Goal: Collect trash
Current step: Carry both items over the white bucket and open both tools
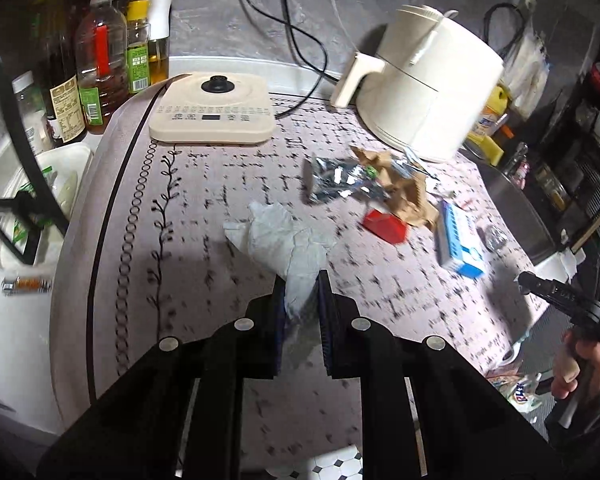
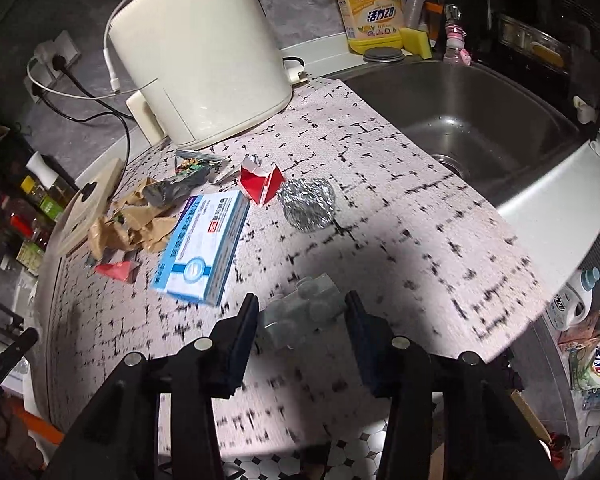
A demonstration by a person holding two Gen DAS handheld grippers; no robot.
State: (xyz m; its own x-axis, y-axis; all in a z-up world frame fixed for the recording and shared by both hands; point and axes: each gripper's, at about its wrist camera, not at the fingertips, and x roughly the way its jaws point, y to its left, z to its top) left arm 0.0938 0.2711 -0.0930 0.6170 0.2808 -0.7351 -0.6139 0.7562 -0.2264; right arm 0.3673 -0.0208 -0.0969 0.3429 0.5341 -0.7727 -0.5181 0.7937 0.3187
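Note:
My left gripper (image 1: 302, 280) is shut on a crumpled white tissue (image 1: 278, 236) that lies on the patterned counter mat (image 1: 204, 184). Behind it lie a silver foil wrapper (image 1: 336, 178), crumpled brown paper (image 1: 404, 186), a red carton piece (image 1: 386, 226) and a blue-white box (image 1: 460, 240). My right gripper (image 2: 302, 302) is open around a grey crumpled plastic piece (image 2: 306, 312) on the mat. The blue-white box (image 2: 202, 246), a red carton (image 2: 262, 184), a steel scrubber ball (image 2: 310, 204), brown paper (image 2: 132, 224) and a second red scrap (image 2: 116, 270) lie beyond it.
A cream air fryer (image 1: 432, 80) and an induction cooker (image 1: 216, 110) stand at the back. Oil bottles (image 1: 100, 60) are at the left. The steel sink (image 2: 480, 116) is to the right, with a yellow detergent bottle (image 2: 370, 8) behind it. The right gripper also shows at the left view's edge (image 1: 556, 292).

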